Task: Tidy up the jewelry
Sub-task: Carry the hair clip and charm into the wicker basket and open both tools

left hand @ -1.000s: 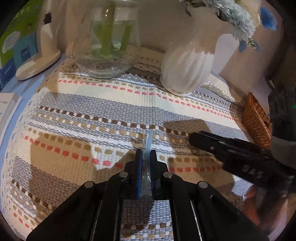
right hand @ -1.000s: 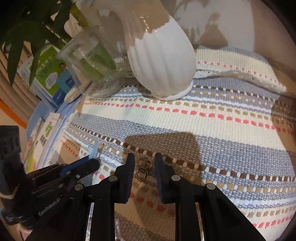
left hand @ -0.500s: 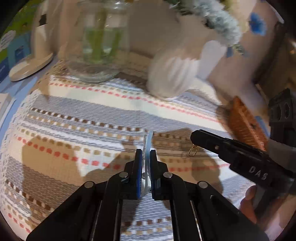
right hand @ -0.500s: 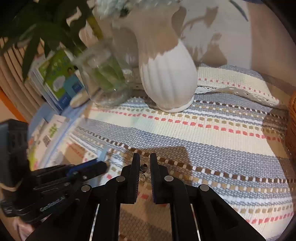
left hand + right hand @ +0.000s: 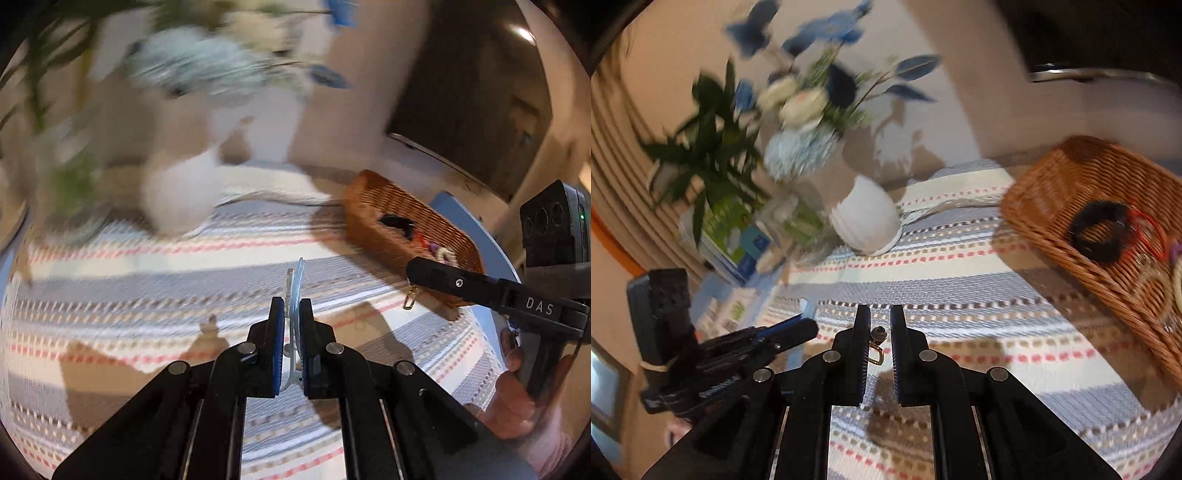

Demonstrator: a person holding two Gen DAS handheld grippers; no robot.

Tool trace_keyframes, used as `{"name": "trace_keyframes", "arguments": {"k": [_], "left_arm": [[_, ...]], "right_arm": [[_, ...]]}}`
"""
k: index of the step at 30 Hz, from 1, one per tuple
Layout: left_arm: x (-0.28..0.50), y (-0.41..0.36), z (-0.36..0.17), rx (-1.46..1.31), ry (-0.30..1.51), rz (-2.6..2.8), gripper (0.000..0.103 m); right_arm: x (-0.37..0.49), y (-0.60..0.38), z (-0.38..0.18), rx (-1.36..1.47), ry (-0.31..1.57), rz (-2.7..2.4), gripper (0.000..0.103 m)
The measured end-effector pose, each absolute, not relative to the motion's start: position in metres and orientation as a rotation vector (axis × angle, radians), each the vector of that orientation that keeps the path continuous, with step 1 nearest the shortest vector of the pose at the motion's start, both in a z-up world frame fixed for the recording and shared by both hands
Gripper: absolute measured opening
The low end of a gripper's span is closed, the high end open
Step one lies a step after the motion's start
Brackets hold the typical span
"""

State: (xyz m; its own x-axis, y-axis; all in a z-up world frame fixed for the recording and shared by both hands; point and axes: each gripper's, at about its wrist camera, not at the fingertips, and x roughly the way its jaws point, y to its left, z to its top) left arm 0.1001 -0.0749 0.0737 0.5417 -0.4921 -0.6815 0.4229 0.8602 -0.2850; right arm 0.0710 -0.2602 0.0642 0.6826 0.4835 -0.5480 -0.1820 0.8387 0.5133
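My left gripper [image 5: 291, 310] is shut on a thin clear plastic card [image 5: 295, 288] held upright above the striped mat. My right gripper [image 5: 879, 325] is shut on a small gold earring [image 5: 876, 345] that dangles between its fingers; in the left wrist view the earring [image 5: 409, 301] hangs from the right gripper's tip [image 5: 417, 271], close to the wicker basket [image 5: 388, 206]. The basket [image 5: 1071, 173] holds a black ring-shaped piece [image 5: 1102, 230] and other small jewelry. The left gripper [image 5: 809, 326] shows at the left of the right wrist view.
A white ribbed vase [image 5: 866, 218] with flowers and a glass jar [image 5: 801, 229] with green stems stand at the back of the striped woven mat [image 5: 960, 266]. Books [image 5: 735, 236] lie at the far left. The basket sits at the mat's right edge.
Both grippers have lifted and swung right toward the basket. The right gripper closed on the earring and raised it off the mat. The left still holds the card.
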Motion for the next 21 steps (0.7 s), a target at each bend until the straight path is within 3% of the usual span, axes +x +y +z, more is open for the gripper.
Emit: {"name": "trace_keyframes", "arguments": {"k": [11,21], "left_arm": [[0.17,-0.228,0.104,0.022,0.828,-0.687,0.005],[0.212,-0.293,0.08,0.209,0.759,-0.606,0.005]], "right_arm": [[0.043,-0.42,0.099,0.527,0.591,-0.002,0.01],[0.098,-0.478,0.057,0.59,0.679,-0.167,0.011]]}}
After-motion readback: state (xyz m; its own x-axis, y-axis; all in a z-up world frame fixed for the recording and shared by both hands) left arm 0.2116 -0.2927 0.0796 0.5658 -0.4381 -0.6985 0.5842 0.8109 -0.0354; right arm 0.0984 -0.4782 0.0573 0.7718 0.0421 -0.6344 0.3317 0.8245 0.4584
